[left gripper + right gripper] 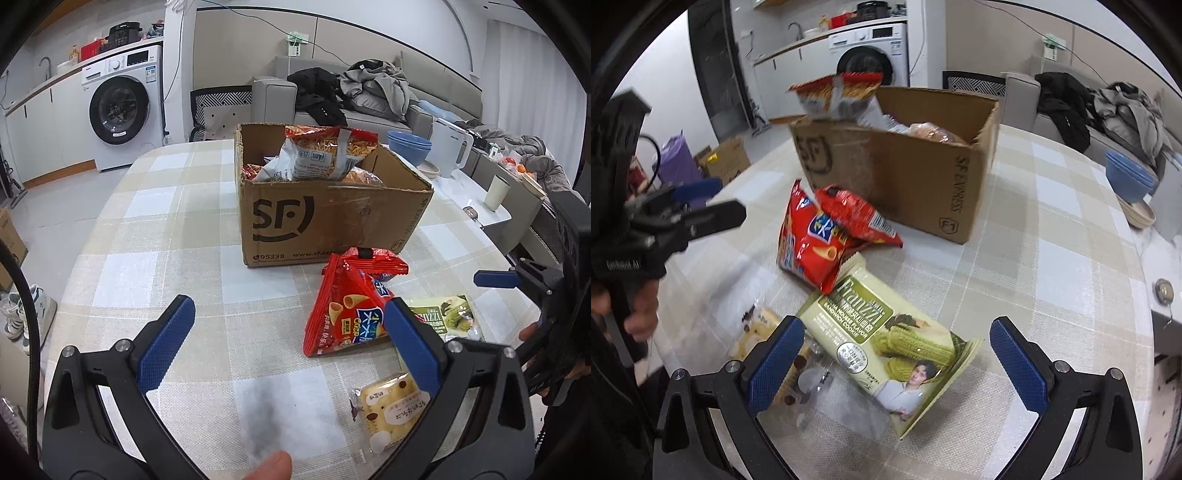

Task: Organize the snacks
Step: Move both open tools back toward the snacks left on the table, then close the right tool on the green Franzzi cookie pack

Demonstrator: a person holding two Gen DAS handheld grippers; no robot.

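Green cookie pack [886,354] between spread fingers [1019,363]

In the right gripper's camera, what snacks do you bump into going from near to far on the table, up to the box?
Green cookie pack → big red crisp bag → cardboard box with snack bags sticking out of it.
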